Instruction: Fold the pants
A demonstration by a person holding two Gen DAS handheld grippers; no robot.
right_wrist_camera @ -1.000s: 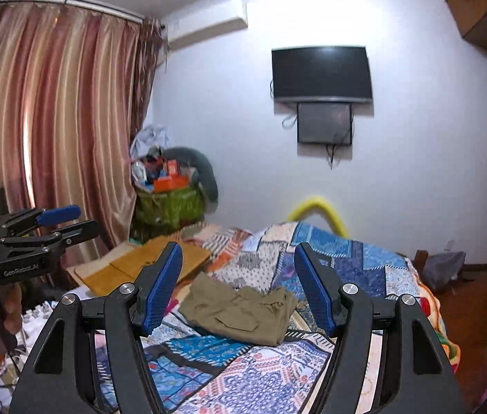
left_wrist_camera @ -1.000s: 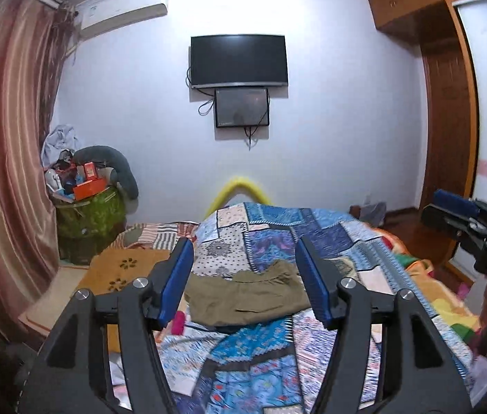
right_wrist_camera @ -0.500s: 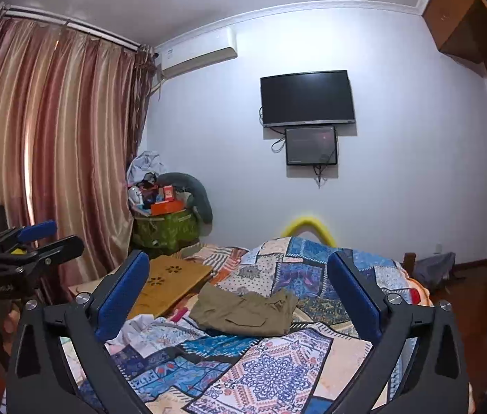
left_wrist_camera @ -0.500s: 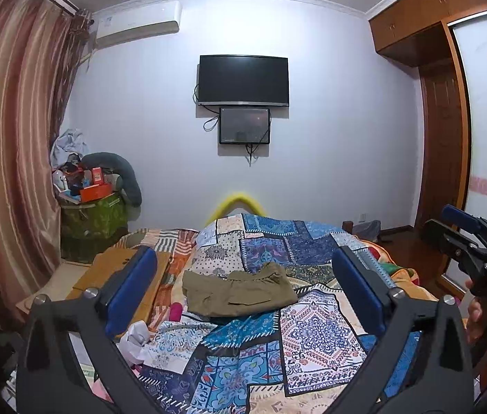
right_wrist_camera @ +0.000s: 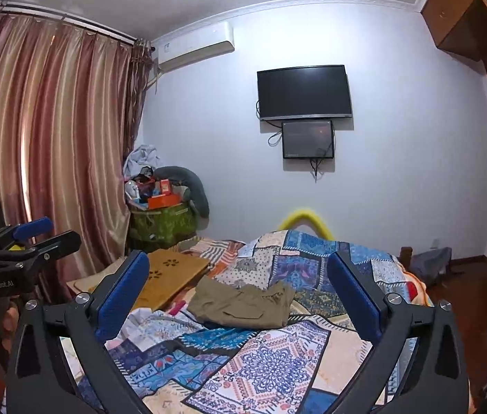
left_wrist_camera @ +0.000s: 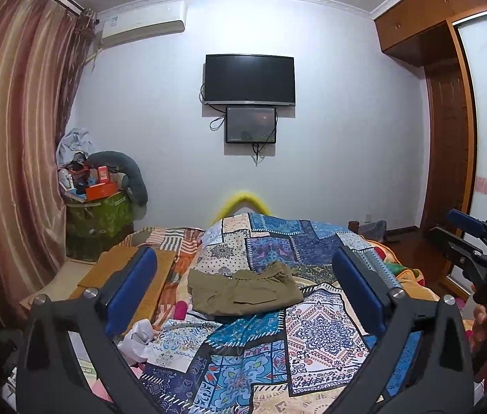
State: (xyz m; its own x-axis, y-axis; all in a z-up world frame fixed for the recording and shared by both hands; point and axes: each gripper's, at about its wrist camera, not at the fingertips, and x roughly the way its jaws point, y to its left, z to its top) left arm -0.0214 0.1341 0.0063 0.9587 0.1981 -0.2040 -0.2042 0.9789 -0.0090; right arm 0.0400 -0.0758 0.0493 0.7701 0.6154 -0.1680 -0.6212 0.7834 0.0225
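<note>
Olive-green pants lie folded in a compact bundle on the patchwork quilt in the middle of the bed. They also show in the right wrist view. My left gripper is open wide and empty, held well back from the pants and above the bed. My right gripper is open wide and empty, also held back and raised. Each gripper shows at the edge of the other's view: the right gripper at the right, the left gripper at the left.
A wooden lap board lies left of the pants. Crumpled white cloth sits near the bed's left edge. A green bin of clutter stands by the curtain. A wardrobe is on the right, a TV on the far wall.
Both grippers have opened from a narrower gap to wide open and pulled back and up from the pants. The pants have not moved.
</note>
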